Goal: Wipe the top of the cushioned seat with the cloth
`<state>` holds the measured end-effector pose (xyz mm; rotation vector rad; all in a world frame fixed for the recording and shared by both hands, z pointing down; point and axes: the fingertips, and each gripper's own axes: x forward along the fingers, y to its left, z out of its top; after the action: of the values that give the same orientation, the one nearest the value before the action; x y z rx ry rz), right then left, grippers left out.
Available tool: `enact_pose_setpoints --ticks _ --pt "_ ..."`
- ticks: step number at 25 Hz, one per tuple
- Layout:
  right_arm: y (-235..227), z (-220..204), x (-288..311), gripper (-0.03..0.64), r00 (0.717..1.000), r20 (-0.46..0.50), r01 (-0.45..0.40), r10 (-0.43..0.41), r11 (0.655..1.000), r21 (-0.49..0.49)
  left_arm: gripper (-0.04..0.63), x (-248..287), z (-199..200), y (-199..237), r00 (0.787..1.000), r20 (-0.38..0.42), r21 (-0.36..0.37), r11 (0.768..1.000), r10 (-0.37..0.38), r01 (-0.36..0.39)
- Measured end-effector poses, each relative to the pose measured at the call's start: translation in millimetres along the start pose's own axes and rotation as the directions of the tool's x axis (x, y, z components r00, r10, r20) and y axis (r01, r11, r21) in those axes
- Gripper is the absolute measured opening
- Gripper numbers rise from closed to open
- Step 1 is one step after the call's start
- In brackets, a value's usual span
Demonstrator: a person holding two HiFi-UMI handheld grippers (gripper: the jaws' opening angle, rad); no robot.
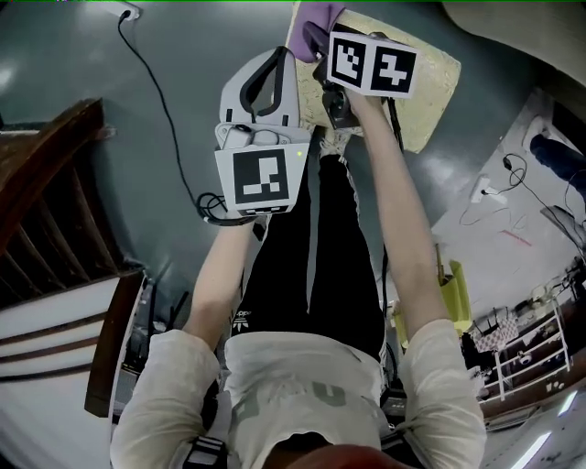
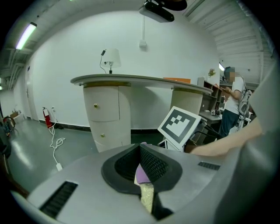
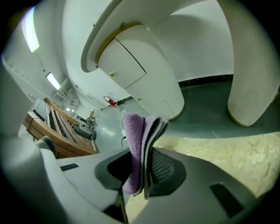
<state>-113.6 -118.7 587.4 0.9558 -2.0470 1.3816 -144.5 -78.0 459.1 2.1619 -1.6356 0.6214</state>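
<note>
Looking steeply down, we see a person's two arms stretched forward above a grey-green floor (image 1: 110, 156), a gripper in each hand. The right gripper (image 1: 318, 41) is the farther one, held over the near left corner of the cushioned seat (image 1: 430, 82), a pale yellow pad with a faint pattern. Its jaws are clamped on a folded purple cloth (image 1: 320, 14), which sticks out past the jaw tips. In the right gripper view the seat spreads out below and to the right of the cloth. We cannot tell whether the cloth touches the seat. The left gripper (image 1: 275, 64) is just beside the seat's left edge, its jaws closed together and gripping nothing. A black cable (image 1: 151, 82) trails across the floor at the left, near a dark wooden frame (image 1: 46, 174).
</note>
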Motion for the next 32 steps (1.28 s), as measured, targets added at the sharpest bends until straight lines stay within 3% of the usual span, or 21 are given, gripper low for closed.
enact_pose_setpoints --ticks 5,17,32 --pt "-3 -2 26 0.091 0.999 -0.046 0.016 -0.014 0.999 0.032 -0.008 -7 -6 17 1.0 -0.014 -0.003 1.0 0.016 -0.016" --pt "-7 -8 19 0.091 0.992 -0.098 0.072 -0.075 0.997 -0.041 -0.008 -8 -5 -2 1.0 -0.018 -0.027 0.999 0.02 -0.021" --pt "-125 -20 -84 0.091 0.978 -0.09 0.189 -0.188 0.982 0.004 -0.008 24 17 -71 0.998 -0.024 0.03 0.998 -0.052 0.053"
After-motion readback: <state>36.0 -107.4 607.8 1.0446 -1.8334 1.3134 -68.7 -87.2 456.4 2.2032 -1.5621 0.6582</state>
